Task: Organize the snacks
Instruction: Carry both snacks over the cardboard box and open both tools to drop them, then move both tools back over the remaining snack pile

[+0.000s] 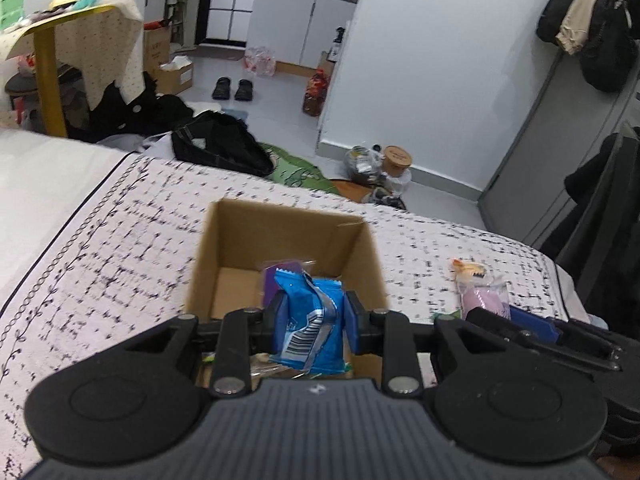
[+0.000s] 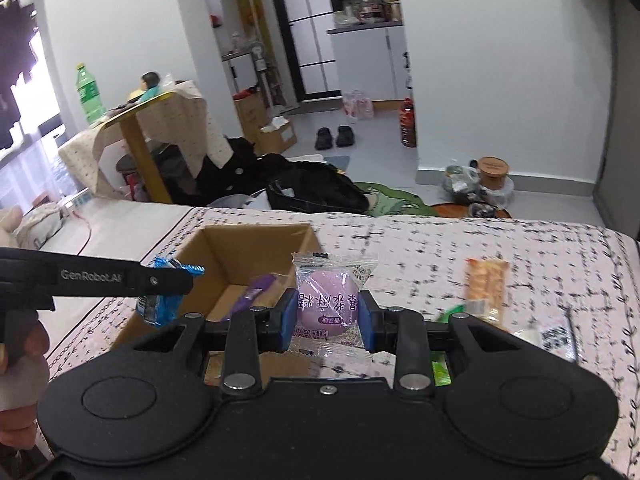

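Patterned bedspread (image 1: 120, 232) covers the bed where the work goes on. Nearest, the left gripper (image 1: 310, 316) has its fingers clamped on a blue packet (image 1: 308, 320), held over the near edge of the box (image 1: 280, 232). The right gripper (image 2: 327, 314) pinches a clear-wrapped pink bun (image 2: 326, 300) just right of the box. A purple packet (image 2: 256, 294) lies inside it. An orange snack (image 2: 486, 290) rests on the bedspread further right. Beyond, black slippers (image 1: 234, 89) sit on the floor.

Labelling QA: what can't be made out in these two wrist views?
- Cardboard box: near floor hidden by blue packet, left wrist view.
- Orange packet: print motion-blurred, right wrist view.
- Green packet: mostly behind right gripper holding purple packet.
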The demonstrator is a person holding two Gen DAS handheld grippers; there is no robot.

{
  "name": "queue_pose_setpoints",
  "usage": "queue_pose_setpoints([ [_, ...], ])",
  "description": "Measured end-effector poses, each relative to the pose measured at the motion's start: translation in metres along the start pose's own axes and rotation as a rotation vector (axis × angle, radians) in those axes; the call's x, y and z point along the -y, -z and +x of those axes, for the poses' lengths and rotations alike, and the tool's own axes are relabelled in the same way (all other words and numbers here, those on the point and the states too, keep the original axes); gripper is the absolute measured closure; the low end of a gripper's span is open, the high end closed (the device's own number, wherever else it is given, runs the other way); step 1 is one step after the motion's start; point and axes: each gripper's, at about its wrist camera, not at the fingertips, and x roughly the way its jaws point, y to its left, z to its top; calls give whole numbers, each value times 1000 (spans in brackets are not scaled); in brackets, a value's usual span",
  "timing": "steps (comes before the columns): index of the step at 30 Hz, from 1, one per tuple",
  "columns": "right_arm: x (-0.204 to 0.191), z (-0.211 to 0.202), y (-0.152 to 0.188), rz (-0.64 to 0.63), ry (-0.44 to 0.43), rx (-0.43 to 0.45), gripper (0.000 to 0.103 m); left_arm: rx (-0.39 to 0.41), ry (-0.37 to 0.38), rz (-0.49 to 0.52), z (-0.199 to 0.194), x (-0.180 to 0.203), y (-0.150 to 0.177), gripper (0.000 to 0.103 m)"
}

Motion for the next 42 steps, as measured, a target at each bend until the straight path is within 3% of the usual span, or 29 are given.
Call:
queue_pose_setpoints([
  [8,-27,16,-4,-53,-54,-20,71,-61,-25,-22,2,-17,6,74],
  [17,-38,23,-2,-49,-132,-66,70,-71,-68,-53,-4,-33,4,59],
  [18,-38,22,-2,-50,-138,-66,68,-69,-69,-54,-5,-34,4,56],
  [21,-35,16,-4,-47,-127,-50,47,-68,-66,-47,-5,-33,6,54],
  [22,-33,13,-4,-52,-115,-37,44,-69,-66,-44,-4,-32,6,53],
  [31,-6,1,1,12,-62,-21,25,-87,-74,-27,-2,-19,10,33],
  [42,35,-21,15,98,2,7,15,-84,-90,10,-4,7,18,19],
])
